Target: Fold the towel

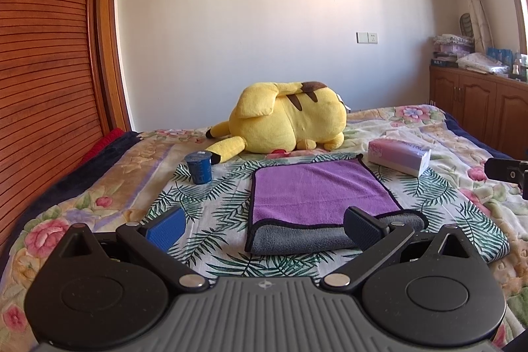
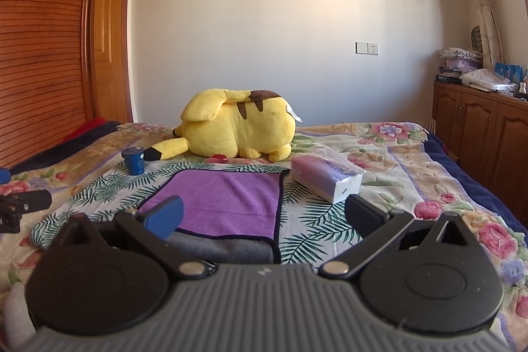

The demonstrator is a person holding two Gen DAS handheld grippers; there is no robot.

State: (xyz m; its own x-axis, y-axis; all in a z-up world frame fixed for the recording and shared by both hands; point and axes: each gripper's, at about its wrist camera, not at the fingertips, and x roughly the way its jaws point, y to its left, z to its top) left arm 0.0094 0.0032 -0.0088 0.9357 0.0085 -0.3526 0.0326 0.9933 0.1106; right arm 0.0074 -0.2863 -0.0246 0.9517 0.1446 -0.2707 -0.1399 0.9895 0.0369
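I see my left gripper (image 1: 264, 228) with its jaws spread wide, holding nothing, poised just short of the near edge of the purple microfibre towel with grey underside and black trim (image 1: 316, 190). My right gripper (image 2: 264, 218) is likewise spread apart and unloaded, near the towel's near right corner. The towel lies folded on the palm-leaf printed cloth (image 1: 211, 207) spread over the floral bedspread (image 2: 412, 160), purple layer on top, a grey band exposed along the near edge. Beyond the towel lies a yellow plush toy (image 1: 290, 124). A blue cup (image 1: 198, 168) stands to the towel's far left; a lilac tissue pack (image 2: 325, 182) sits just beside its far right corner.
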